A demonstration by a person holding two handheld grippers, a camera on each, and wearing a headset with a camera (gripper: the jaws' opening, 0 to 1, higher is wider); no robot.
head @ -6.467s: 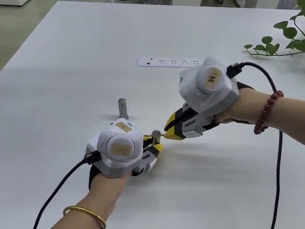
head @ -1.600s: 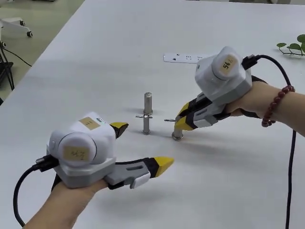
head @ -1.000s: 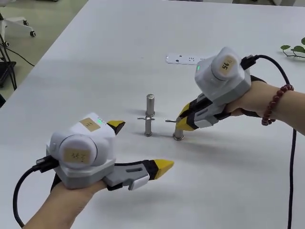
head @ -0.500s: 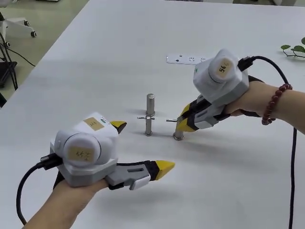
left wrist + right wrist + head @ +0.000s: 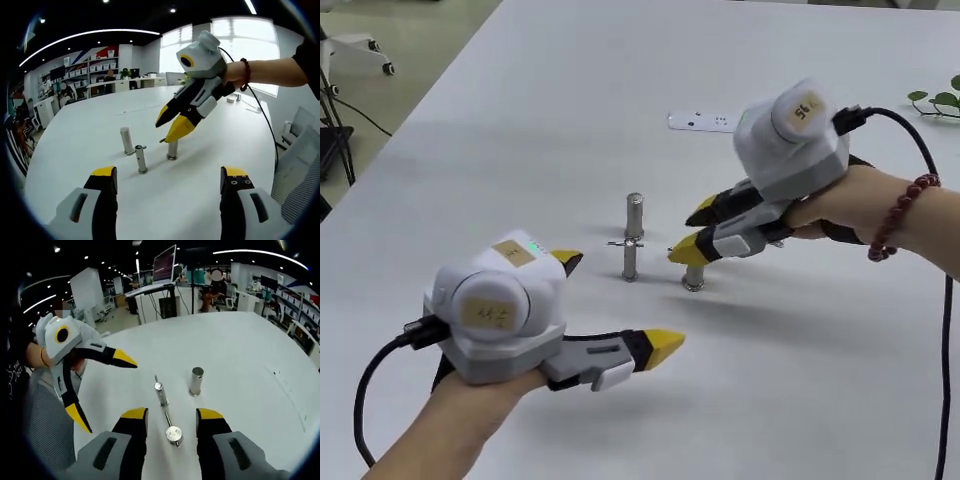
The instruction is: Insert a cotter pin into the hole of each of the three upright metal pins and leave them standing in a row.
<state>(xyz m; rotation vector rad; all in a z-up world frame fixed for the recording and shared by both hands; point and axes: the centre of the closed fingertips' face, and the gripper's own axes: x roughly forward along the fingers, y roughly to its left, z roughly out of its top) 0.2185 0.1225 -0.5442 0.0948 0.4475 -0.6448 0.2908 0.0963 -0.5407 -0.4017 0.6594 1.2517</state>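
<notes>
Looks like an office workspace (open-plan, by the look of it). Has a broad white surface [image 5: 520, 120] with a power strip [image 5: 705, 121] on it, stocked shelves [image 5: 92, 72] at the far side, a monitor [image 5: 165, 262] on a desk [image 5: 150, 289], large windows [image 5: 240, 45] and recessed ceiling lights [image 5: 172, 9].

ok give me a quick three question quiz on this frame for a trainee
1. How many metal pins stand upright on the table?
2. True or false: the left gripper and the right gripper are both open.
3. Which metal pin has no cotter pin through it? A) the one farthest from the person B) the middle one C) the one nearest the right gripper

Key: 1. three. 2. true. 3. A, the far pin.
</notes>
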